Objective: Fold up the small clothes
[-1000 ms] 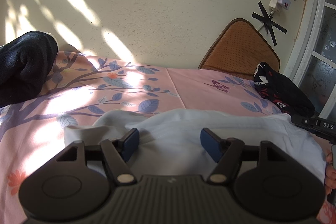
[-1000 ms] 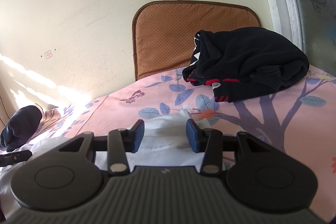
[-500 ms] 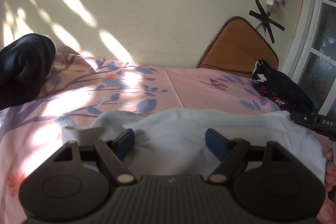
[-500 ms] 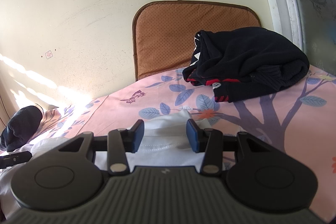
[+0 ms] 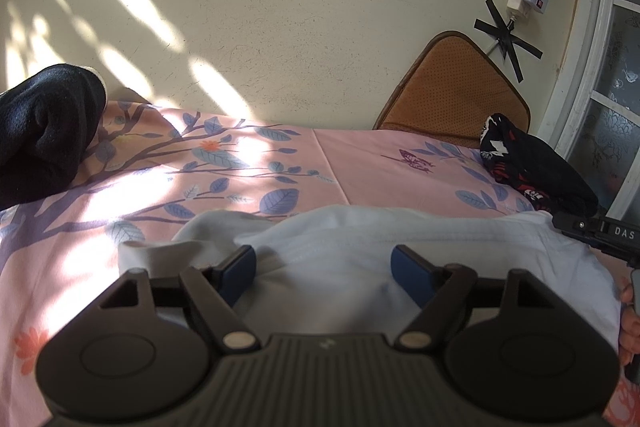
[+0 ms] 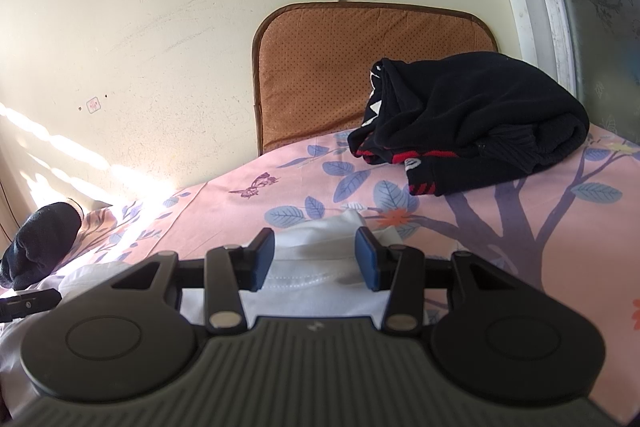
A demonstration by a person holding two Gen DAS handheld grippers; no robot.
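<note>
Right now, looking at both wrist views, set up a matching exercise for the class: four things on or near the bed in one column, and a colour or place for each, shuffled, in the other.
Things:
1. white garment
2. cushion
3. black and red garment
4. bedsheet

Descriptions:
A. pink, printed with blue leaves and branches
B. brown, leaning upright against the wall
C. lying bunched near the window
D. spread under both grippers' fingers

Pairs: 1-D, 2-B, 3-C, 4-A
</note>
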